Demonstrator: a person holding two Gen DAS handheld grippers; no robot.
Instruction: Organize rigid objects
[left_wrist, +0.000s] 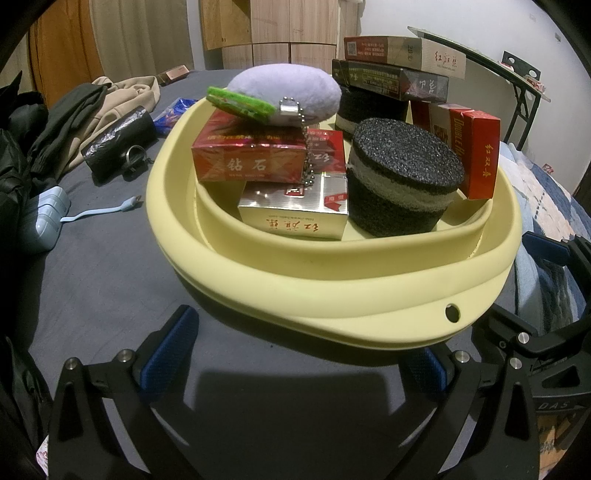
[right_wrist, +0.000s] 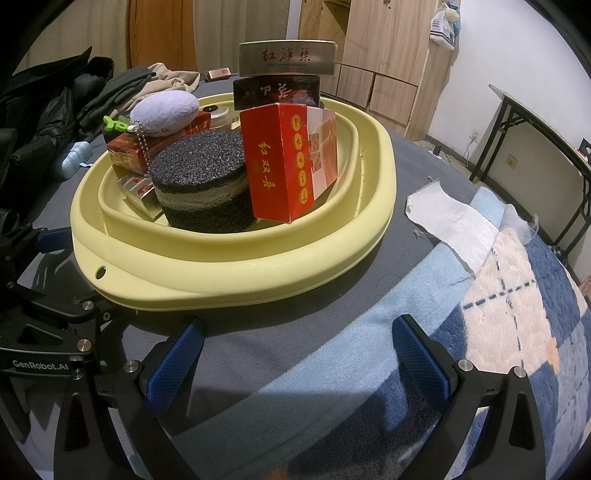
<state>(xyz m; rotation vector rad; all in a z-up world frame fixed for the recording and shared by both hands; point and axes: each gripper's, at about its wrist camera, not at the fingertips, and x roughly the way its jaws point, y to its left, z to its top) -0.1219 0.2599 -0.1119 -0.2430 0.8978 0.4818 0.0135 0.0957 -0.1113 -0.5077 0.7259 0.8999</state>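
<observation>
Several boxes (left_wrist: 251, 158) in yellow basin (left_wrist: 332, 280).

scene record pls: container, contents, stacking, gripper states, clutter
container: pale yellow basin on grey bedding
contents: cigarette boxes, two black foam cylinders, lilac plush keychain
stack left: plush on red box, which rests on silver box
stack rear: beige box on dark box, over the rear foam cylinder
front: near foam cylinder; tall red box standing tilted beside it
left gripper: open, empty, before the basin rim
right gripper: open, empty
clutter: clothes, white cloth
</observation>
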